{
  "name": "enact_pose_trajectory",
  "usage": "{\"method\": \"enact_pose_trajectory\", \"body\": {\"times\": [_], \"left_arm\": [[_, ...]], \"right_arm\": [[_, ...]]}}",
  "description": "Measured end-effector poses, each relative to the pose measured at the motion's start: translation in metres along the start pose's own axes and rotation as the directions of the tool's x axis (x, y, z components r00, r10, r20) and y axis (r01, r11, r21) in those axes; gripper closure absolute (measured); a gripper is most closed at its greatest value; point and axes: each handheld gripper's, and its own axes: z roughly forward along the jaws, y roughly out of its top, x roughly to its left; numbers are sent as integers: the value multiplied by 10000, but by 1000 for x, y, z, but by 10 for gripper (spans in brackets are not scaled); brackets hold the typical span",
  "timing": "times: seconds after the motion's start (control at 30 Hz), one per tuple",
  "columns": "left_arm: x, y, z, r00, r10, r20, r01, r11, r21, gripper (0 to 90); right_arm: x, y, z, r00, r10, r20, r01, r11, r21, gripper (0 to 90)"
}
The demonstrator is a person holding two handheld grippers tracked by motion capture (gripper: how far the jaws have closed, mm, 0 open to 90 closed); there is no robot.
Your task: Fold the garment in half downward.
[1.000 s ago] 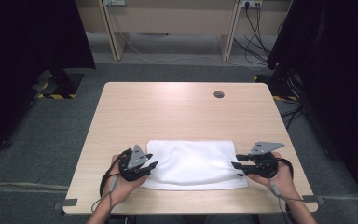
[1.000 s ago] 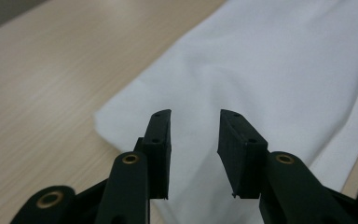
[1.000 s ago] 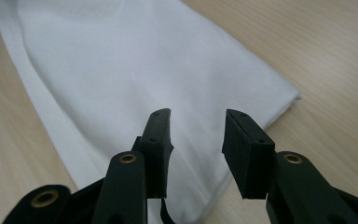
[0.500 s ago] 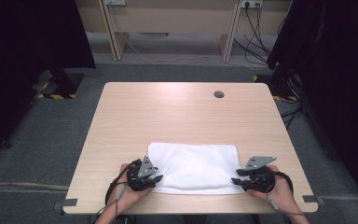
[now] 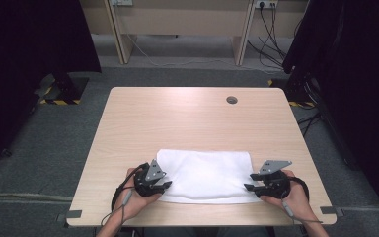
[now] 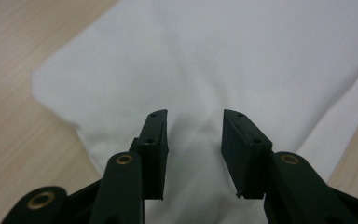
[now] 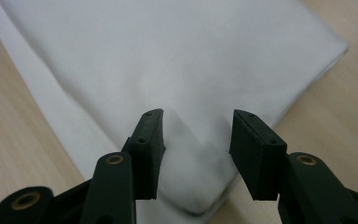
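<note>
Jaws of both grippers, left [image 5: 164, 185] & right [image 5: 249, 187], have just been opening, part-open over the towel [image 5: 207, 175]; its long axis runs gripper to gripper, one near corner under each.

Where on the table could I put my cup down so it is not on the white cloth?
The whole far part of the table is bare wood, from the white cloth up to the far edge, apart from a small round hole. The near edge is crowded: the left gripper and right gripper sit at the cloth's ends.

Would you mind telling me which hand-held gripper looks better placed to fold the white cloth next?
Neither clearly: the left hand-held gripper and right hand-held gripper, jaws just opening, sit symmetrically at the white cloth's near corners.
</note>
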Motion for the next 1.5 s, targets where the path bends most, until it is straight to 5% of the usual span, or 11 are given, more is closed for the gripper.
{"method": "enact_pose_trajectory", "body": {"times": [0.1, 0.23, 0.33, 0.5, 0.6, 0.87, 0.97, 1.13, 1.17, 1.5], "left_arm": [[7, 21, 7, 9999, 89, -130, -92, 9997, -223, 585], [18, 40, 32, 9996, -267, -85, 266, 9996, -104, 569], [20, 47, 51, 9992, -396, -14, 397, 9991, 177, 564], [17, 48, 67, 9999, -34, 129, 21, 9950, 999, 555], [16, 40, 59, 9994, -123, 334, 92, 9957, 922, 515], [14, 39, 49, 9998, -89, 150, 78, 9972, 747, 515], [2, 25, 13, 9998, 73, -172, -61, 9974, 720, 515], [-6, 12, 0, 9999, 61, -131, -50, 9961, 884, 520], [-15, -1, -7, 9998, 129, -170, -109, 9940, 1090, 520], [-18, -20, -8, 9995, -286, -162, 302, 9928, 1156, 529]], "right_arm": [[6, 21, 2, 10000, 47, 2, -47, 9993, -374, 510], [27, 42, 24, 9993, -189, -337, 187, 9998, -57, 489], [42, 47, 39, 9968, -502, -619, 516, 9984, 217, 484], [54, 40, 49, 9954, -752, -593, 787, 9952, 578, 481], [57, 26, 39, 9935, -860, -744, 892, 9952, 410, 481], [58, 25, 38, 9940, -806, -741, 837, 9957, 393, 471], [56, 24, 38, 9937, -787, -795, 814, 9961, 325, 468], [58, 22, 38, 9948, -756, -685, 773, 9967, 231, 468], [58, 22, 38, 9948, -756, -685, 773, 9967, 231, 468], [58, 21, 39, 9955, -703, -639, 714, 9973, 151, 468]]}}
